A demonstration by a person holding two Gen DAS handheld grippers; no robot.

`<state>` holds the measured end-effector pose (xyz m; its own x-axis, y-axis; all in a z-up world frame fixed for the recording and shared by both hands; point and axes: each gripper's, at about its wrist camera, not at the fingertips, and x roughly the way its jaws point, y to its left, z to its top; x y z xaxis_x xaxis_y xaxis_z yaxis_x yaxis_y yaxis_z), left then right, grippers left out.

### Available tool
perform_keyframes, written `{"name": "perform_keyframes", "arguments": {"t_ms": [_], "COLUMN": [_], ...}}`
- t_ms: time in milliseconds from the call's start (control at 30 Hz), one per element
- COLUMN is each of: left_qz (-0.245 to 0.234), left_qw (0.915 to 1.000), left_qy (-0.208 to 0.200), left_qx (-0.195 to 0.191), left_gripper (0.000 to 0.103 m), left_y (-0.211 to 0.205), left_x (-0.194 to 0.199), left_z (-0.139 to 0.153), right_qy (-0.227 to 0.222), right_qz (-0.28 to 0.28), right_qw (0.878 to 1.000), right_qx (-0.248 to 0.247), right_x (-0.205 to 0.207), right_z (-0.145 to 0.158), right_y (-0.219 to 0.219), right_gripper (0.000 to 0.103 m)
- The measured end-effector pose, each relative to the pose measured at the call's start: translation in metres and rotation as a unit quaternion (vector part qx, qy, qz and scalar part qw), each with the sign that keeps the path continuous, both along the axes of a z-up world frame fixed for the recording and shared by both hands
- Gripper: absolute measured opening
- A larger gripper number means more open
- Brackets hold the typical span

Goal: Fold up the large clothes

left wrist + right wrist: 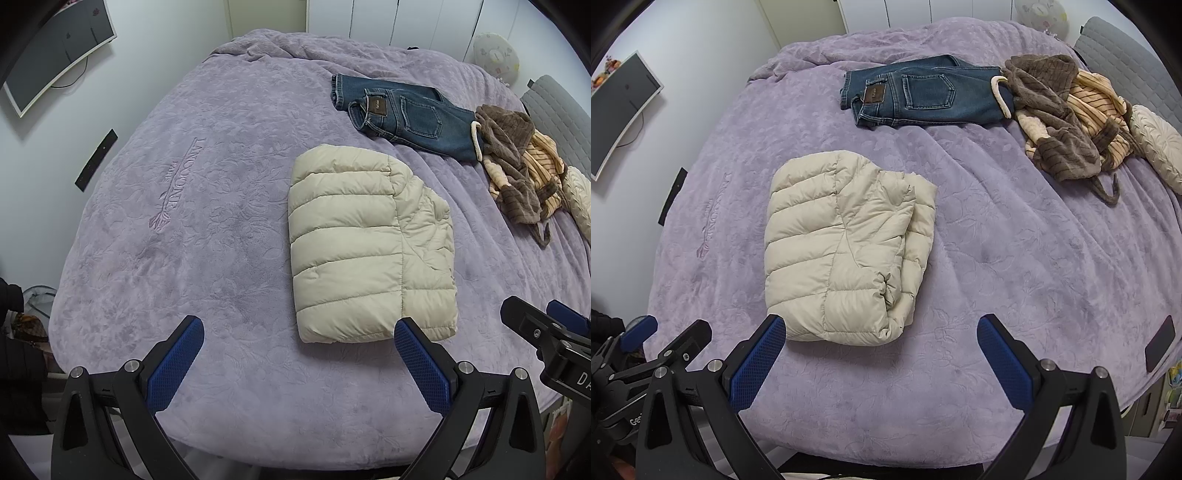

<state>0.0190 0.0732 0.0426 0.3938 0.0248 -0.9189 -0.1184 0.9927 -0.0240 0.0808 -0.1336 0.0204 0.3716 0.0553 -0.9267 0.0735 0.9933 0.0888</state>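
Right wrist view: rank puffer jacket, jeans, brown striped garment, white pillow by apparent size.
1. puffer jacket, largest, though it is also nearest the camera.
2. jeans and brown striped garment: look alike, so no ranking between them.
3. white pillow, smallest, but cut off by the frame edge.

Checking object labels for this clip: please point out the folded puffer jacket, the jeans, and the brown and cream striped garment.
cream puffer jacket (347,236), left wrist view, on its quilted top panel.
blue jeans (925,92), right wrist view, on the back pocket.
brown and cream striped garment (1067,125), right wrist view, on the crumpled brown fabric.
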Motion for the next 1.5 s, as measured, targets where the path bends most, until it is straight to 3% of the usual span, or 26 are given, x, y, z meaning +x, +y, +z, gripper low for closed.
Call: {"name": "perform_keyframes", "arguments": {"t_ms": [1500], "left_qz": [-0.017], "left_qw": [0.9998], "left_qy": [0.007], "left_qx": [0.012], "left_gripper": [0.103], "left_y": [0.0032], "left_x": [0.0072], "left_z": [-0.0085], "right_qy": [0.003], "right_qz": [0.001], "right_qw": [1.0], "right_qx": [-0.001], "right_x": [0.0004], "right_z": [-0.0016], "right_y": [-0.0012], "right_gripper": [0.103]}}
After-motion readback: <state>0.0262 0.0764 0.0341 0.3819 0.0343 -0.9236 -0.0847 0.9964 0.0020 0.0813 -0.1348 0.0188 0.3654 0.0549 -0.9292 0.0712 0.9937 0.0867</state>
